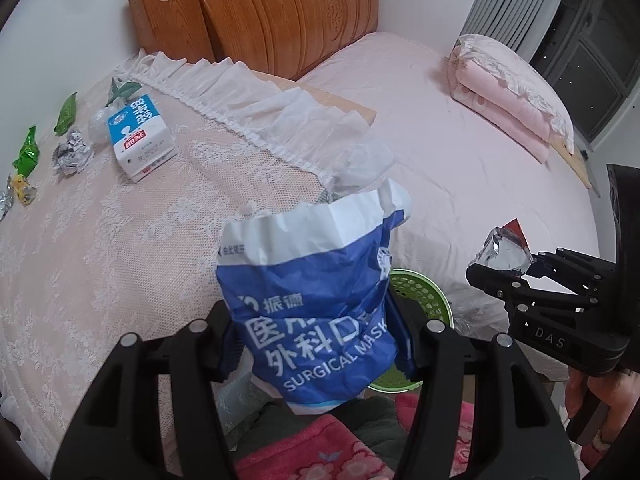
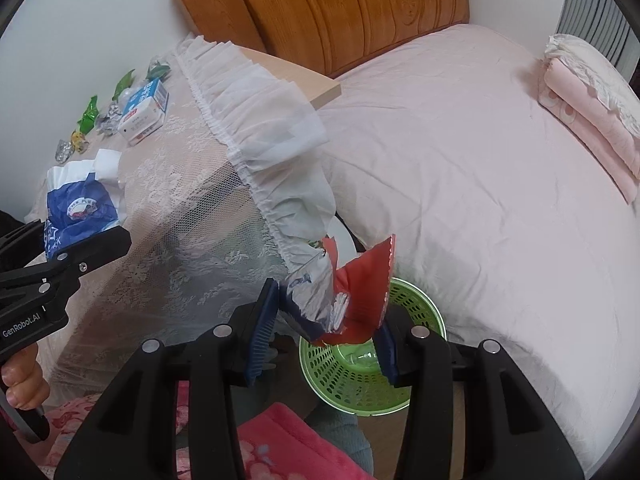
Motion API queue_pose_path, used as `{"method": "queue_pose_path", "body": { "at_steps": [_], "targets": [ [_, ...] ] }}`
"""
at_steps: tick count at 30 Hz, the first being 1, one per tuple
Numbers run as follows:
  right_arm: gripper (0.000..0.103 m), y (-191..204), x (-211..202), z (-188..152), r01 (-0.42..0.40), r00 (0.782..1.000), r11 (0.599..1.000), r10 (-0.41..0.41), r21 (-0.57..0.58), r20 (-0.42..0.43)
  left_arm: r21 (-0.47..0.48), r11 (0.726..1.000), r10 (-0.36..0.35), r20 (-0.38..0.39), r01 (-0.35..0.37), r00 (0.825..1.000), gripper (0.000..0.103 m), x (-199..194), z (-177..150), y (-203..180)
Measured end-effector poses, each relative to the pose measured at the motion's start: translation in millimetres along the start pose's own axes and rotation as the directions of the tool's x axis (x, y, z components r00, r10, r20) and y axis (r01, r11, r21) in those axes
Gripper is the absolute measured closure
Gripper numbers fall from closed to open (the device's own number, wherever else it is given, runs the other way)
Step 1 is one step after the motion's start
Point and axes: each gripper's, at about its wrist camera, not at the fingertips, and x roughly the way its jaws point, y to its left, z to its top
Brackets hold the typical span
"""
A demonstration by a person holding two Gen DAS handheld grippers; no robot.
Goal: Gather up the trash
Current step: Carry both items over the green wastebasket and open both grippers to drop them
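Observation:
My left gripper (image 1: pixel 316 344) is shut on a blue and white surgical mask bag (image 1: pixel 316 300), held upright over the table's near edge; the bag also shows in the right wrist view (image 2: pixel 78 204). My right gripper (image 2: pixel 328 332) is shut on a red and silver snack wrapper (image 2: pixel 348 288), held just above a green perforated basket (image 2: pixel 360 384) on the floor. The wrapper (image 1: pixel 502 250) and the basket (image 1: pixel 424 296) also show in the left wrist view. Several pieces of trash remain on the table: a milk carton (image 1: pixel 140 136), crumpled foil (image 1: pixel 71 154) and green wrappers (image 1: pixel 66 114).
A lace cloth (image 1: pixel 120 240) with a white ruffle covers the table. A pink bed (image 2: pixel 480 184) with a wooden headboard (image 1: pixel 288 12) lies to the right, with folded pink bedding (image 1: pixel 512 96) on it. A pink floral fabric (image 2: pixel 280 444) lies below the grippers.

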Motion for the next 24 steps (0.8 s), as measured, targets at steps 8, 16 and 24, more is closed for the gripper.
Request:
{"method": "queue_pose_path", "body": {
  "at_steps": [8, 16, 24],
  "targets": [
    [0.057, -21.6, 25.1, -11.3, 0.010, 0.996, 0.999, -0.008, 0.031, -0.083, 0.017, 1.000, 0.014, -0.037, -0.013, 0.999, 0.046, 7.8, -5.7, -12.7],
    [0.024, -45.5, 61.5, -36.5, 0.024, 0.975, 0.990, 0.007, 0.136, -0.224, 0.015, 1.000, 0.019, -0.065, -0.018, 0.998, 0.046, 14.0, -10.0, -16.8],
    [0.012, -63.1, 56.0, -37.1, 0.085, 0.977, 0.974, -0.039, 0.211, -0.212, 0.023, 1.000, 0.018, -0.075, -0.016, 0.997, 0.046, 16.4, -9.9, -16.6]
  ]
}}
